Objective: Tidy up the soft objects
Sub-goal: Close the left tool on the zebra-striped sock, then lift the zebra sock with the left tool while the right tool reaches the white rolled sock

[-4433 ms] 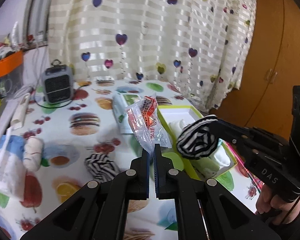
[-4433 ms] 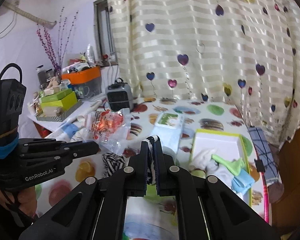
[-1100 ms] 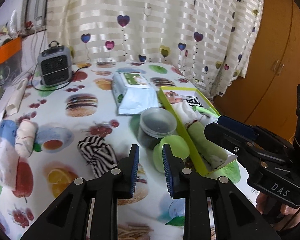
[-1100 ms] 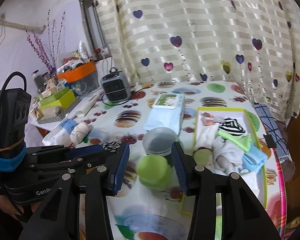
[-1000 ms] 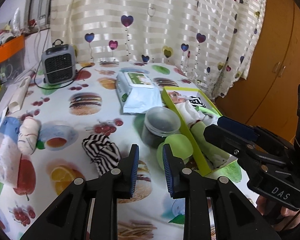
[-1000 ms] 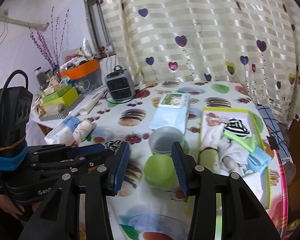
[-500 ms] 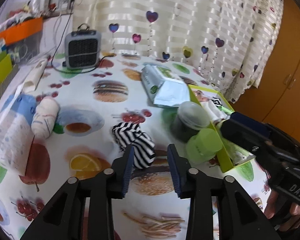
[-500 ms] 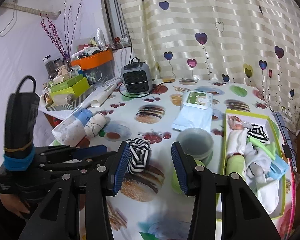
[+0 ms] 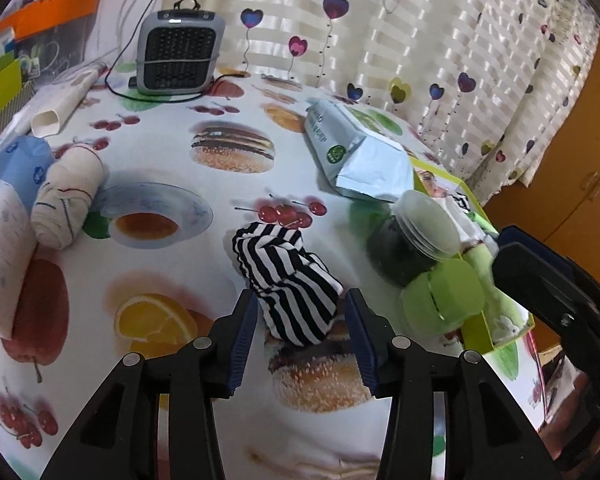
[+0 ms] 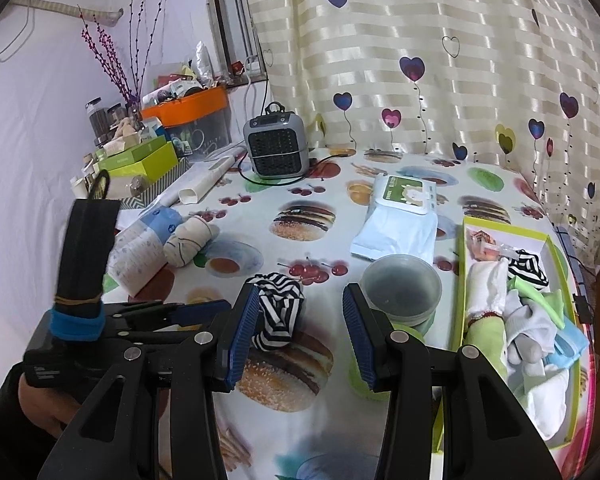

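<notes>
- The black-and-white striped rolled sock (image 9: 288,284) lies on the fruit-and-burger printed tabletop (image 9: 160,264), about midway across it, with the right edge's yellow-green open box (image 10: 556,248) of socks and cloths well apart from it.
- The left gripper (image 9: 300,334) is set with its jaws spread wide, the near end of the striped sock lying between the blue pads without being touched on either side, as far as can be seen.
- The right gripper (image 10: 300,330) is likewise spread and holds nothing; it hovers above the tabletop, and the same sock (image 10: 276,312) shows behind its left pad.
- The step in hand is judged to be the pickup of this sock by the left gripper. It would be done well if the jaws were lowered a little further over the thick middle of the roll before being closed, so that the bundle is pinched whole and no loose fold is caught alone.
- A clear plastic tub (image 9: 412,244) and a lime-green round lid (image 9: 442,296) stand between sock and box; the carry should be lifted over them, not swept across.
- A cream rolled sock (image 9: 66,196) near the tabletop's left edge is judged still to be sorted.
- Against the picture from 4.4 s ago, the left jaws, then pressed on a crinkly plastic packet, are now apart and empty; the right jaws, then shut on a striped sock, are now open, and a striped sock (image 10: 528,266) lies in the box.
</notes>
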{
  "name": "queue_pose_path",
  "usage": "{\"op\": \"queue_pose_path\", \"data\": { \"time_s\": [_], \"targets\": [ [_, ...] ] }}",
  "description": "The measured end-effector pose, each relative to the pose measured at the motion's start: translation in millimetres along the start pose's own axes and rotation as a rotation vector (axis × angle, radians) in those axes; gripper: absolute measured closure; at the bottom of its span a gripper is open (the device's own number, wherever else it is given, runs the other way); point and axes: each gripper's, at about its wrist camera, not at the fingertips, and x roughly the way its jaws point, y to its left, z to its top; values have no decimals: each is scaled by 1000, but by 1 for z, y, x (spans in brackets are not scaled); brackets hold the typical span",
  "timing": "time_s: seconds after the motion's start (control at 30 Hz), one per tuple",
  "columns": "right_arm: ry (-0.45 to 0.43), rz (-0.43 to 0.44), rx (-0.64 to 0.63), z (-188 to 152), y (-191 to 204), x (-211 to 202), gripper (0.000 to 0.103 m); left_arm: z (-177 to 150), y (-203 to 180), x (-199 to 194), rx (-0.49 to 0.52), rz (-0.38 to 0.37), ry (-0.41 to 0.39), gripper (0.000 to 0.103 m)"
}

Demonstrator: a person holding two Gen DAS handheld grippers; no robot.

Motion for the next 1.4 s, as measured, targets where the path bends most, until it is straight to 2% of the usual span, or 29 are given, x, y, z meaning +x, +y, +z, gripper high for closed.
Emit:
{"op": "queue_pose_path", "data": {
  "time_s": [0.23, 0.37, 0.43, 0.53, 0.9, 1.4],
  "targets": [
    [14, -4, 8, 3, -8, 13, 58, 8, 1, 33, -15, 37, 45, 56],
    [24, -5, 20, 2, -14, 20, 58, 9, -1, 39, 7, 57, 34, 58],
    [31, -6, 27, 2, -15, 23, 58, 9, -1, 39, 16, 62, 38, 79],
    [34, -8, 30, 3, -15, 26, 58, 8, 3, 37, 17, 55, 37, 89],
    [51, 32, 19, 11, 6, 42, 58, -1, 23, -14, 8, 64, -43, 91],
    [119, 250, 30, 31, 70, 111, 58, -20, 77, -79, -71, 107, -134, 91]
  ]
}}
